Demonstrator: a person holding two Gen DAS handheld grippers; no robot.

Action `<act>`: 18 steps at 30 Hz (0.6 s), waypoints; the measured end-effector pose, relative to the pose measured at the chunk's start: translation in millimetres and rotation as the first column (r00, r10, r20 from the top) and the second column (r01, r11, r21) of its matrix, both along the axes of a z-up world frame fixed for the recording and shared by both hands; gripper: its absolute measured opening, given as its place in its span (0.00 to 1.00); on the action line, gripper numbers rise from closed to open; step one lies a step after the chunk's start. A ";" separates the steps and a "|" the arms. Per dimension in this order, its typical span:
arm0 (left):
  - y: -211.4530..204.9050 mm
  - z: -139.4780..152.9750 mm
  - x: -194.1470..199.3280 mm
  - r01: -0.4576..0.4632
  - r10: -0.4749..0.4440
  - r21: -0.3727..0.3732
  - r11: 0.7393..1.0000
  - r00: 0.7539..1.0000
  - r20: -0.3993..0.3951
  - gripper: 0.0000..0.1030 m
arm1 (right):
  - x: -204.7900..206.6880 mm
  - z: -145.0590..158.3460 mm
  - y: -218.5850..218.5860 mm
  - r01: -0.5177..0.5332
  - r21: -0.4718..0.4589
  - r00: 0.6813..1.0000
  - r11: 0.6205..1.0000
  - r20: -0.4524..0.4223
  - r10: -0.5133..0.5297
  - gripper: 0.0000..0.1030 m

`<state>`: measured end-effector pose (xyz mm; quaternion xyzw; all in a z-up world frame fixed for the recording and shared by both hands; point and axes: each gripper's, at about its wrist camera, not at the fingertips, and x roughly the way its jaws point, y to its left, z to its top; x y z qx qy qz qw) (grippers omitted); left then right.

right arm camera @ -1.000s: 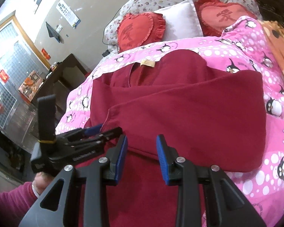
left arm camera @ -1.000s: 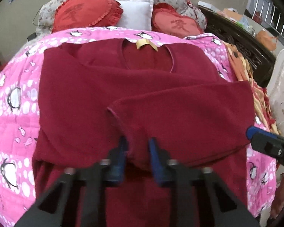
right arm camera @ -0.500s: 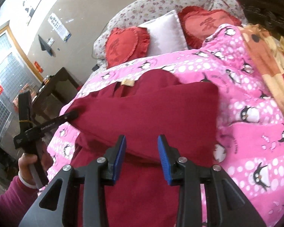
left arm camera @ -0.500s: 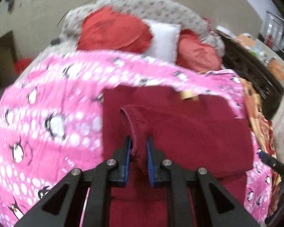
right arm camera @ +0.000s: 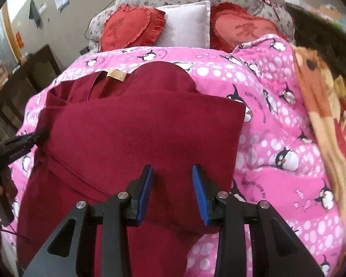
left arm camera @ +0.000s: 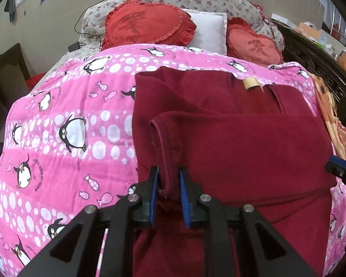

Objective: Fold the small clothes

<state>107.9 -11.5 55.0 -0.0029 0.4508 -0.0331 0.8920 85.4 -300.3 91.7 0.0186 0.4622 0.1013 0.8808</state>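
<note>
A dark red sweater (left arm camera: 230, 120) with a tan neck label (left arm camera: 250, 83) lies on a pink penguin quilt (left arm camera: 64, 124). One sleeve (left arm camera: 253, 159) is folded across the body. My left gripper (left arm camera: 168, 180) is shut on the cuff end of that sleeve (left arm camera: 167, 143) at the sweater's left side. In the right wrist view the sweater (right arm camera: 138, 133) fills the middle. My right gripper (right arm camera: 173, 180) is open and empty over the folded sleeve's lower edge. The left gripper (right arm camera: 38, 135) shows at the left edge there.
Two red heart cushions (left arm camera: 147, 23) and a white pillow (left arm camera: 210, 30) lie at the headboard. An orange patterned blanket (right arm camera: 327, 106) lies along the bed's right side. Dark wooden furniture (left arm camera: 7, 78) stands left of the bed, a dark bed frame (left arm camera: 311, 53) on the right.
My left gripper has closed on the sleeve cuff and drawn it leftward across the sweater. My right gripper stayed open and shifted right along the sleeve's lower edge.
</note>
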 end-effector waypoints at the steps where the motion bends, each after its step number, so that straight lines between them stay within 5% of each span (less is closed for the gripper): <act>1: 0.5 -0.5 0.4 -0.002 0.002 -0.002 1.000 1.000 -0.001 0.19 | -1.8 1.5 0.3 -0.003 -0.003 1.000 1.000 0.003 0.003 0.13; 11: 4.7 -5.4 -0.4 -0.015 0.015 -0.005 1.000 1.000 -0.009 0.26 | -19.7 16.2 -3.2 0.000 0.020 1.000 1.000 0.020 0.000 0.13; 16: 13.8 -8.6 -2.9 -0.046 0.046 -0.017 0.999 0.999 -0.014 0.53 | -14.7 -4.3 -9.1 0.022 -0.019 0.999 1.000 -0.032 -0.023 0.13; 18: 16.7 -8.4 -5.2 -0.045 0.045 -0.025 0.999 0.999 -0.019 0.57 | -11.6 -14.3 -12.6 0.019 -0.007 0.999 1.000 -0.036 -0.019 0.13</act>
